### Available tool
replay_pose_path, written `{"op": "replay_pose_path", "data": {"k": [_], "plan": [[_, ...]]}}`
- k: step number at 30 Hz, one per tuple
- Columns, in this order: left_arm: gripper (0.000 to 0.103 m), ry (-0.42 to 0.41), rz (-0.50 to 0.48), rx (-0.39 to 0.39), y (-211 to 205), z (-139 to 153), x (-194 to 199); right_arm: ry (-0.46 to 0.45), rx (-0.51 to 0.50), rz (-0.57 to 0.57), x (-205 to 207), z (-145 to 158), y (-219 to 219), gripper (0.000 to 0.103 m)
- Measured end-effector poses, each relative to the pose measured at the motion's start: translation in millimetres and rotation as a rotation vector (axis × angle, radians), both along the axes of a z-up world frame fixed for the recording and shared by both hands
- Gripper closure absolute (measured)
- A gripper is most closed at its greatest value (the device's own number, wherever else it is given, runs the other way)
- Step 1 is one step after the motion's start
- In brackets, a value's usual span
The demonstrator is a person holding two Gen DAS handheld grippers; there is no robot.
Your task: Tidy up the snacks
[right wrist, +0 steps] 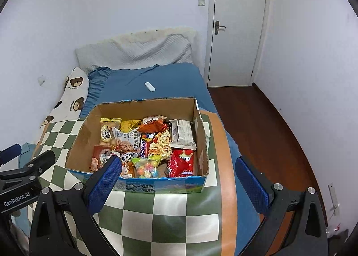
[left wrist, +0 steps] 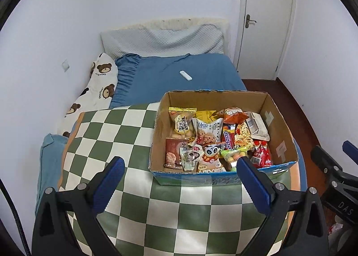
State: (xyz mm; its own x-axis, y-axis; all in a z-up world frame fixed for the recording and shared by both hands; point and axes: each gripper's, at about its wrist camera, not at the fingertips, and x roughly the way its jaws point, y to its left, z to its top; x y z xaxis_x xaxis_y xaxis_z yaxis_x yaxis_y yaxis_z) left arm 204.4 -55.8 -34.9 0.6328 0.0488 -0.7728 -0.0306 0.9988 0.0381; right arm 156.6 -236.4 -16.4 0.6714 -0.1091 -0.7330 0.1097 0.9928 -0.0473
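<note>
Although every snack in sight already lies inside the box (left wrist: pixel 277 126), nothing shows them sorted, so I judge the task either barely begun or close to done, and I cannot tell which; the packets lie jumbled and overlapping, and none rests on the checked cloth (left wrist: pixel 125 135) around the box. The left gripper (left wrist: pixel 180 185) hangs wide and empty, the box at its 12 to 1 o'clock; the right gripper (right wrist: pixel 177 185) is likewise wide, holding nothing, the box at its 11 to 12 o'clock, its left pad overlapping the near wall in view. The box sits on the cloth on the bed (left wrist: pixel 179 66), a white remote (left wrist: pixel 186 75) well beyond it at 12 o'clock. Readable writing is sparse: a striped bar (left wrist: pixel 227 137) shows "edaap"; a yellow bag (left wrist: pixel 181 123) and a red packet (left wrist: pixel 261 155) carry Chinese characters too small to read; the left gripper body in the right view reads "GenRobot.AI"; the bear pillow (left wrist: pixel 100 86) has tiny script I cannot make out.
</note>
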Motion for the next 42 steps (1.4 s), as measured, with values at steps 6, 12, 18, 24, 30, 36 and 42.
{"op": "replay_pose_path", "data": {"k": [6, 12, 18, 24, 30, 36, 42], "plan": [[0.001, -0.003, -0.005, -0.006, 0, 1, 0, -0.002, 0.001, 0.002, 2, -1, 2, 0.000], [0.001, -0.001, -0.009, -0.008, 0, 1, 1, -0.003, 0.017, 0.010, 1, 0, 3, 0.000], [0.001, 0.000, -0.013, -0.010, 1, 1, 0, 0.000, 0.023, 0.022, 0, 1, 7, 0.000], [0.001, -0.002, -0.012, -0.010, 2, 2, -1, 0.000, 0.021, 0.029, -2, 0, 10, 0.000], [0.001, -0.003, -0.013, -0.008, 1, 2, -1, 0.001, 0.020, 0.031, -5, 2, 12, 0.000], [0.001, -0.002, -0.013, -0.010, 2, 3, -2, 0.001, 0.020, 0.032, -4, 1, 12, 0.000], [0.001, -0.003, -0.016, -0.010, 3, 4, -5, -0.001, 0.020, 0.032, -6, 2, 12, 0.000]]}}
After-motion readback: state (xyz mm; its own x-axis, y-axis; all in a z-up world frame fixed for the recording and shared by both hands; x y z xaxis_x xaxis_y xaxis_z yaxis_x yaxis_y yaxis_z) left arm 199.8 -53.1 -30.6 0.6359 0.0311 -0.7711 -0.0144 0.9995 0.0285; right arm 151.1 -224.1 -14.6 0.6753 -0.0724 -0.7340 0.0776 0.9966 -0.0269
